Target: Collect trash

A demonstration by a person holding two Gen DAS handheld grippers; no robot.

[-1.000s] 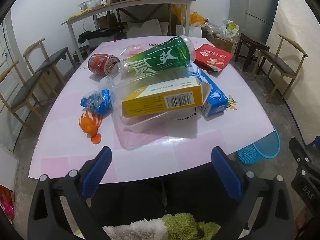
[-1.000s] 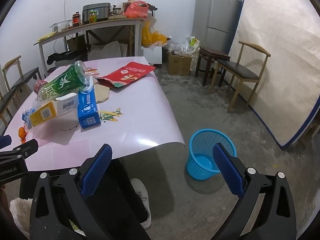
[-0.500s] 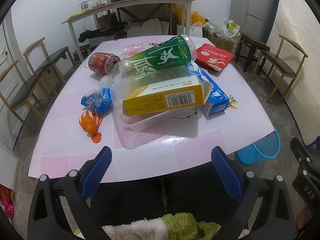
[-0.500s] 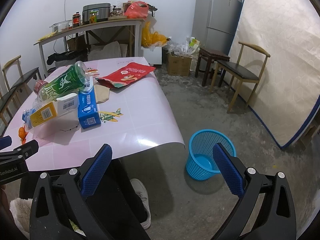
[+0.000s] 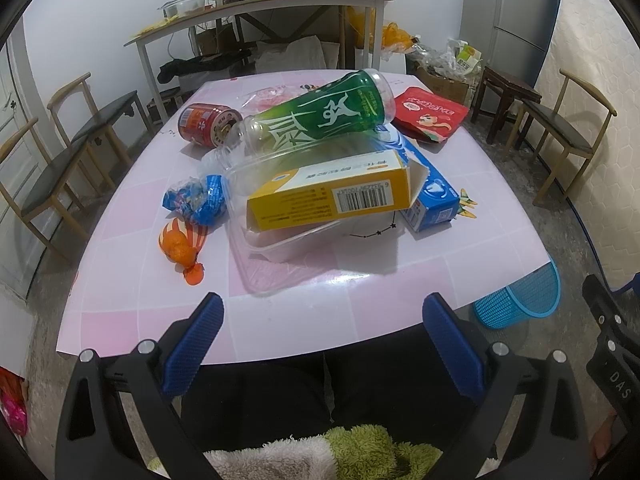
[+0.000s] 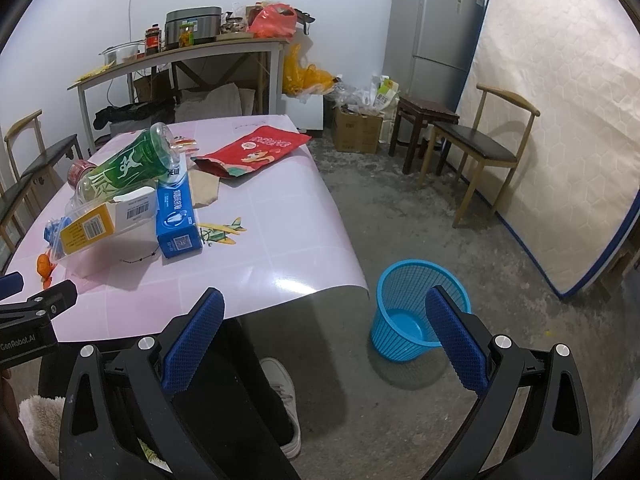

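While the trash sits heaped on the pink desk (image 5: pixel 168 320) in front of you, nothing is in either tool. At the middle of the heap a yellow box (image 5: pixel 332 196) lies tilted on a clear plastic tray (image 5: pixel 280 256). A green bottle (image 5: pixel 320 120) lies on its side across the back of the pile, resting above the box. To the right of the box, touching it, lies a blue carton (image 5: pixel 434 200). Behind that, near the far right corner of the desk, lies a flat red pouch (image 5: pixel 430 114). A red can (image 5: pixel 204 124) lies on its side at the back left, just beside the bottle's neck. A crumpled blue wrapper (image 5: pixel 196 200) sits to the left of the box, and an orange wrapper (image 5: pixel 182 246) lies just in front of it.

Your left tool (image 5: pixel 320 344) hangs at the near edge of the desk, its blue fingers (image 5: pixel 192 344) spread wide and holding nothing. Your right tool (image 6: pixel 326 340) is off the desk's right corner, above the concrete floor, its fingers (image 6: pixel 456 340) equally wide apart and empty. A blue mesh basket (image 6: pixel 404 280) stands upright on the floor just past the desk's right corner, with nothing visible inside it. Beyond it, a wooden chair (image 6: pixel 476 148) stands in front of a mattress (image 6: pixel 560 120) leaning against the wall.
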